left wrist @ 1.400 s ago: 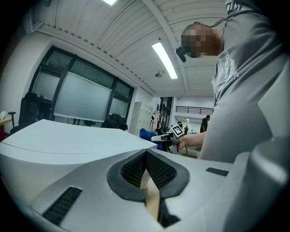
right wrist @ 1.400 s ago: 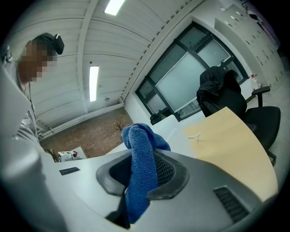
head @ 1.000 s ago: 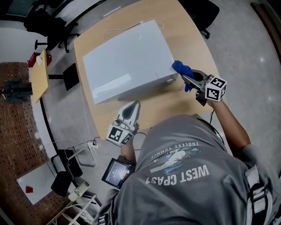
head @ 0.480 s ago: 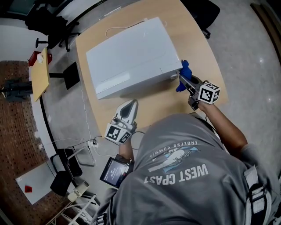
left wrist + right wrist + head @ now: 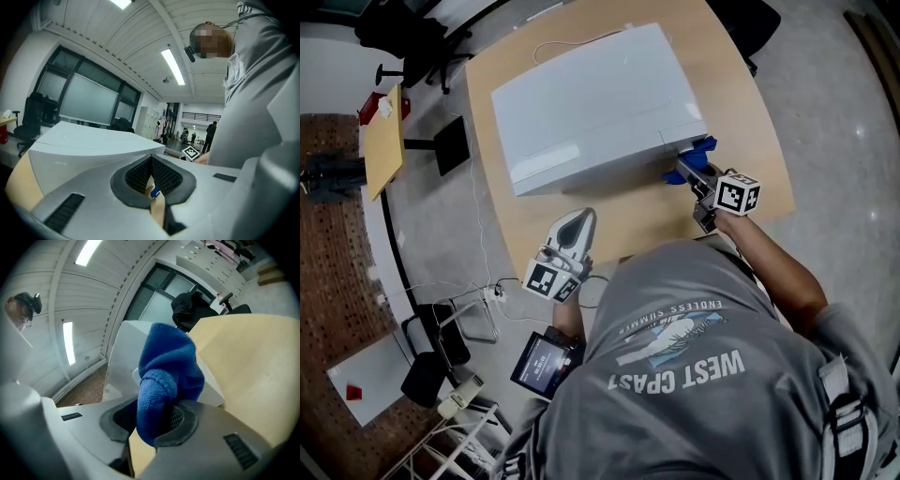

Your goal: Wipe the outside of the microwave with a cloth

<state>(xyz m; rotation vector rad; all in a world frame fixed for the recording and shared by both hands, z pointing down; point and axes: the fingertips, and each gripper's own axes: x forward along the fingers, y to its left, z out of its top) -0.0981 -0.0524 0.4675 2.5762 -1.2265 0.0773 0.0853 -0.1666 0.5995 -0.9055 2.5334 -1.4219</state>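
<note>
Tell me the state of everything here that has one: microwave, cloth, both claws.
microwave: upright on the table, no door swung out
cloth: bunched, at the microwave's near right corner
right claw: shut on the cloth
left claw: shut, empty

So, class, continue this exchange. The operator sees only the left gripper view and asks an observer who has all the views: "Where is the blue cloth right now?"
Observer: It's clamped in the right hand-held gripper. The blue cloth bulges out above its jaws.
Operator: Is it at the microwave?
Observer: In the head view it sits at the microwave's near right corner. I can't confirm contact.
Operator: And where is my gripper?
Observer: The left hand-held gripper hangs over the table's near edge, apart from the microwave.
</note>
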